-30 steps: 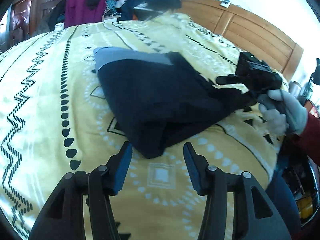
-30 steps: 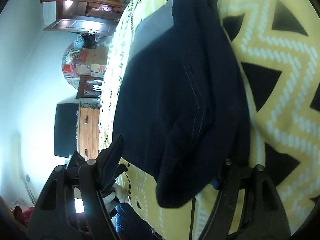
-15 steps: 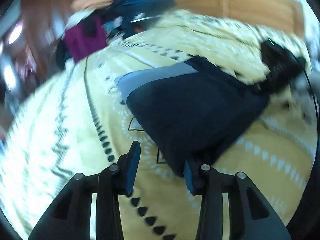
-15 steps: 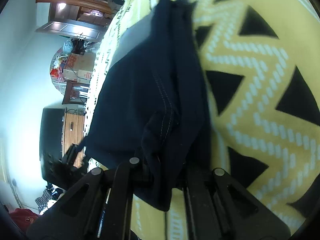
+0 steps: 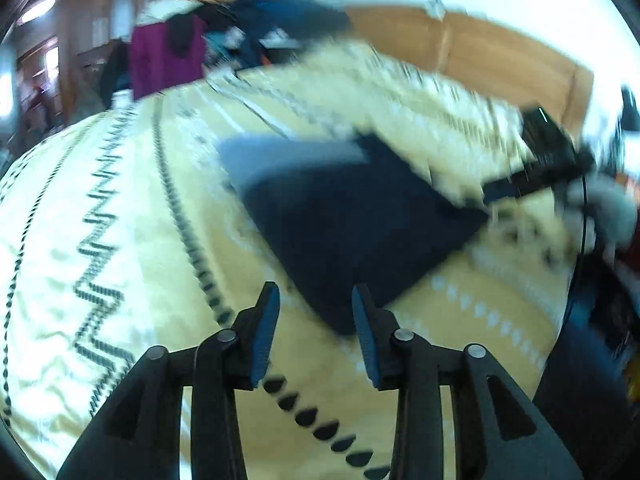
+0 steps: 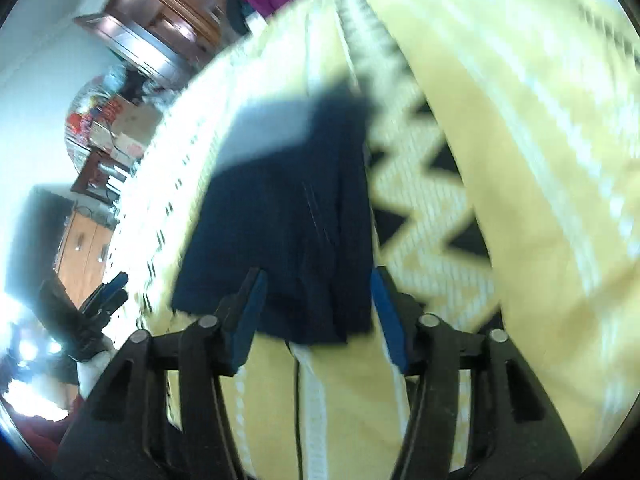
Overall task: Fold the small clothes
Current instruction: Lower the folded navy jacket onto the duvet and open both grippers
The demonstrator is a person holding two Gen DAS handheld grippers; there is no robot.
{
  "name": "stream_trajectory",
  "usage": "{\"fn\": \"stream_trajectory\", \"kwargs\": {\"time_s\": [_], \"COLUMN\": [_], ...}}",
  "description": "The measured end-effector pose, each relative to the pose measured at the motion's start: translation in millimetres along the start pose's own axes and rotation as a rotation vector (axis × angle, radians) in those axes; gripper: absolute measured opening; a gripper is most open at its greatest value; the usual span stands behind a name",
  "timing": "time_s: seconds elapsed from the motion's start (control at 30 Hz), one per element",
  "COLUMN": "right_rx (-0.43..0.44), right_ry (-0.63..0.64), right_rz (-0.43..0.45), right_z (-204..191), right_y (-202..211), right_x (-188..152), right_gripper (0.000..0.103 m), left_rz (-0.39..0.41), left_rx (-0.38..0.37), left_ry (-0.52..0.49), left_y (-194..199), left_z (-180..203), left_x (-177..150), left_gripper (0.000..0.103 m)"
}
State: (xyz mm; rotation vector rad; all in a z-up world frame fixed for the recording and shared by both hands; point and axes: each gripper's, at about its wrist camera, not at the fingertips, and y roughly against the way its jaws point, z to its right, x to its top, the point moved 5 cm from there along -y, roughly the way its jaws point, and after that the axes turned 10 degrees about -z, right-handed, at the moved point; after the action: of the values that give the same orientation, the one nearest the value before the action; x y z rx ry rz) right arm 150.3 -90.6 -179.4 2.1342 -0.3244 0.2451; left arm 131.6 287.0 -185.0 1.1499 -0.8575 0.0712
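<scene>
Garment point(image 5: 352, 224), dark, folded, flat on yellow bedspread point(image 5: 120, 208). Left gripper point(image 5: 314, 320) and right gripper point(image 6: 316, 300) both spread, empty, near its edge.

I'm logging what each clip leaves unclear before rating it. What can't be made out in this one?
- Dark garment: both views motion-blurred, so its type and fold layers are unreadable.
- Its near edge in the right wrist view: lies between the right gripper fingers; contact is unclear.
- Clothes pile beyond the bed: blurred, items indistinct.
- Gloved hand: smeared at the left wrist view's edge.
</scene>
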Motion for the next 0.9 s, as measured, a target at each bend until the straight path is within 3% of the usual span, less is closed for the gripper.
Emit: {"fn": "stream_trajectory", "kwargs": {"time_s": [0.07, 0.13, 0.27, 0.47, 0.53, 0.6, 0.73, 0.9], "right_rx": [0.006, -0.015, -0.142, -0.122, -0.091, -0.108, -0.137, -0.260], "right_ry": [0.047, 0.072, 0.065, 0.054, 0.056, 0.098, 0.051, 0.036], "right_rz": [-0.003, -0.047, -0.079, -0.054, -0.032, -0.018, -0.037, 0.012], "right_z": [-13, -12, 5, 13, 13, 9, 32, 43], "right_y": [-17, -46, -85, -91, -84, -75, -84, -75], "right_x": [12, 20, 27, 26, 28, 28, 26, 36], "right_gripper": [0.027, 0.025, 0.025, 0.021, 0.000, 0.000, 0.000, 0.000], "left_rz": [0.045, 0.036, -0.021, -0.078, -0.090, -0.094, -0.100, -0.114], "left_rx": [-0.008, -0.007, -0.059, -0.098, -0.098, -0.100, -0.098, -0.093], "left_ry": [0.034, 0.017, -0.010, -0.021, -0.028, -0.023, -0.041, -0.004], "left_y": [1, -15, -53, -75, -83, -87, -93, -98], "left_z": [-6, -6, 4, 21, 27, 28, 31, 23], "left_x": [15, 28, 41, 33, 31, 31, 30, 27], "left_gripper": [0.050, 0.050, 0.050, 0.050, 0.050, 0.050, 0.051, 0.051]}}
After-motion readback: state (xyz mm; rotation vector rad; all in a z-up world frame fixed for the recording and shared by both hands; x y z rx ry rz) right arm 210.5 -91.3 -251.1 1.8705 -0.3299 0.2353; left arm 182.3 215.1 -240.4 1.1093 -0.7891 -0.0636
